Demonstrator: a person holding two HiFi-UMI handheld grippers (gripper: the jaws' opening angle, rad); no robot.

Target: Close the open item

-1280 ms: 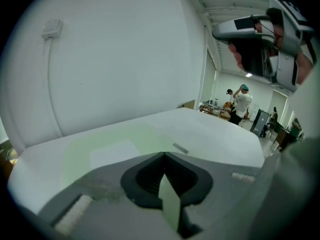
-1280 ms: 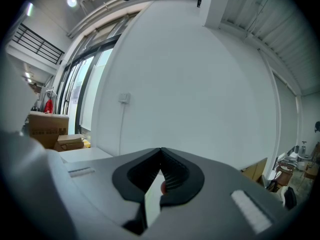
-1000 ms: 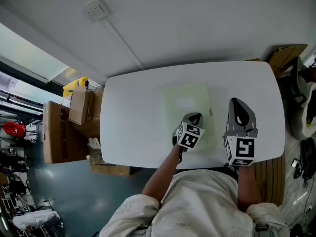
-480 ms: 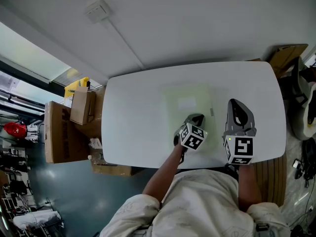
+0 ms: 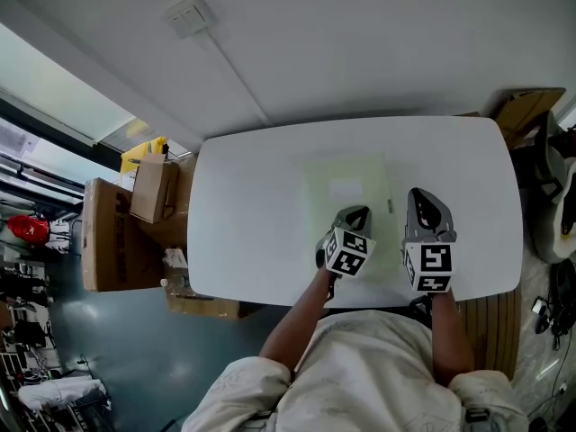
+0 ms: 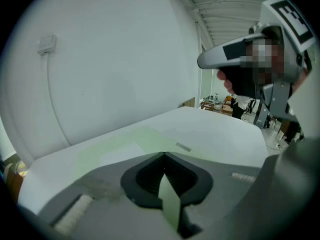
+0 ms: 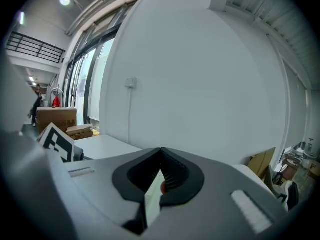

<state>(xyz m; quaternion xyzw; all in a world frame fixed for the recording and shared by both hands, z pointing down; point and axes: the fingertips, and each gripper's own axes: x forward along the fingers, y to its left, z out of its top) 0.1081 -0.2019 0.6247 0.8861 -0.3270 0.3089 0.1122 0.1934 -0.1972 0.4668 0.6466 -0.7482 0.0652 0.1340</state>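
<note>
A flat pale green folder lies on the white table, with a small grey tab at its right edge. My left gripper rests low over the folder's near part, jaws closed tip to tip. In the left gripper view the folder and its tab lie just ahead, and a green sliver shows behind the tips. My right gripper hangs just right of the folder, raised and level. Its jaws meet too, with nothing seen held.
Cardboard boxes stand on the floor left of the table. More cardboard and a chair sit at the right. A white wall with a small box and conduit runs behind the table's far edge.
My right gripper has shifted a little left, closer to the folder's right edge. The left gripper has stayed over the folder's near part.
</note>
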